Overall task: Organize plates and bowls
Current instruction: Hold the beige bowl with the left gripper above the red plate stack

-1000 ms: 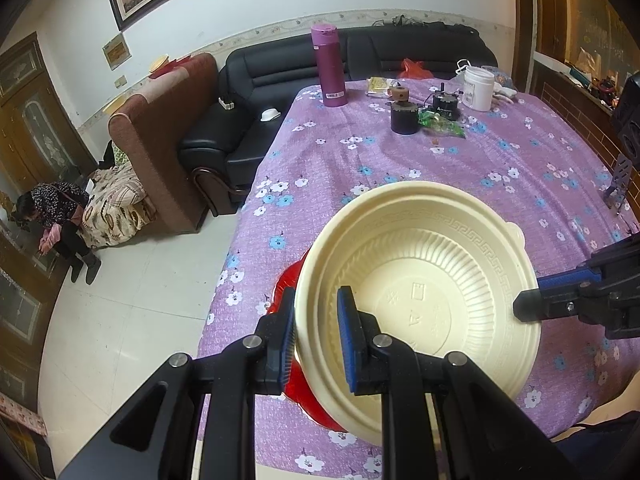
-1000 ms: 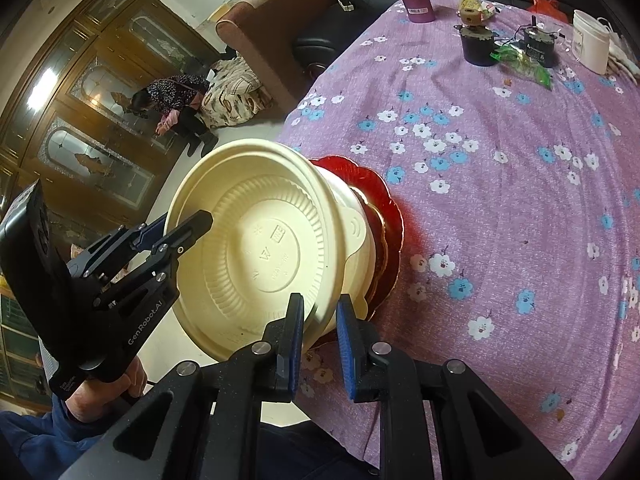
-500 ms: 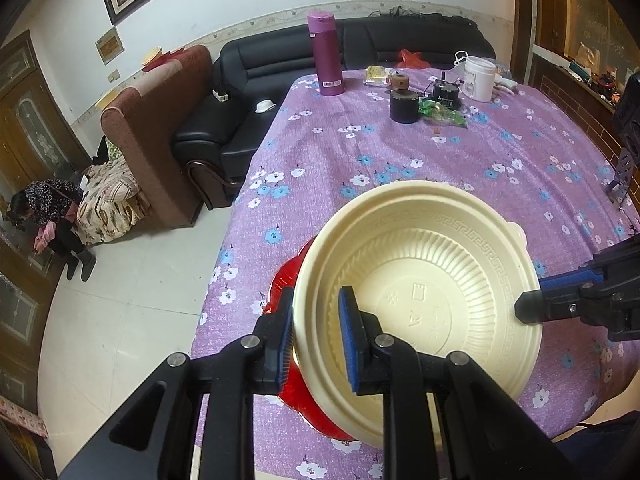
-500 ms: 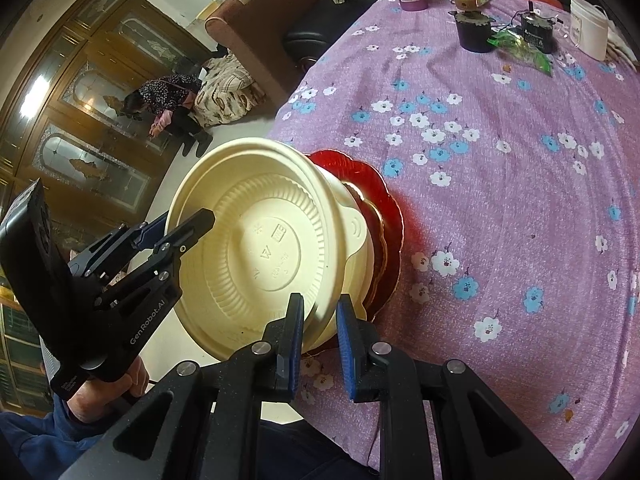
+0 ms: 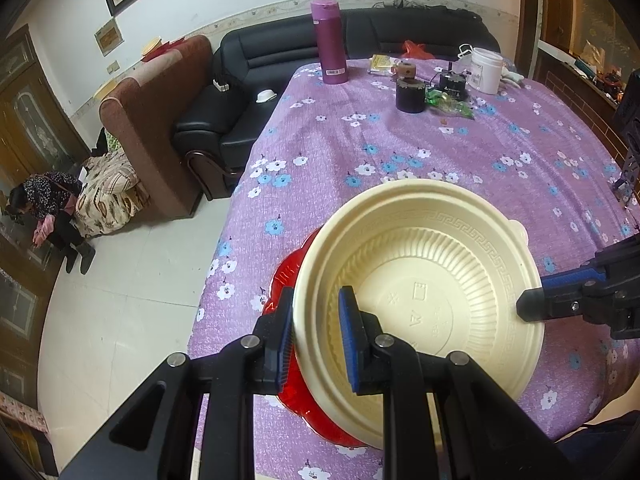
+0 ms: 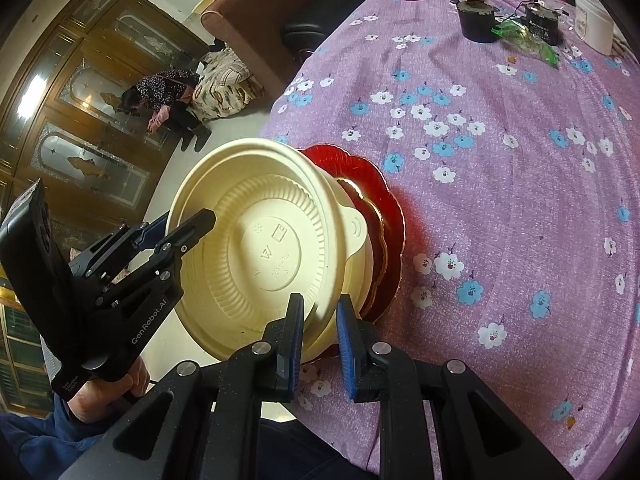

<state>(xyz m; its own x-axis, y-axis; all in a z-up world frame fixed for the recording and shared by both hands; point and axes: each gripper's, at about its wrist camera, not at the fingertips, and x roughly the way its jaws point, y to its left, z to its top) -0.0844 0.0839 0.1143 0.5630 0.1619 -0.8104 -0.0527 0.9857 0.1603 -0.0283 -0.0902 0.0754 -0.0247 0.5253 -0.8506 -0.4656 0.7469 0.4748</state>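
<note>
A cream plastic bowl [image 5: 420, 280] is tilted just over a stack of red plates [image 5: 288, 276] near the table's front left edge. My left gripper [image 5: 316, 300] is shut on its near rim. From the other side, my right gripper [image 6: 319, 304] is shut on the opposite rim, and its fingertip [image 5: 528, 308] shows in the left wrist view. In the right wrist view the bowl [image 6: 260, 240] sits in a second cream bowl [image 6: 356, 276] with a tab handle. That one rests on the red plates [image 6: 384, 184]. The left gripper [image 6: 200, 220] is at the bowl's far side.
The table wears a purple flowered cloth [image 5: 400, 148]. At its far end stand a purple flask [image 5: 330, 42], a black pot [image 5: 410, 94] and a white jar [image 5: 486, 70]. A black sofa [image 5: 240, 92] lies beyond. A person [image 5: 44, 208] crouches on the floor to the left.
The bowl, held by both grippers, has sunk a little toward the red plates. Both grips are unchanged.
</note>
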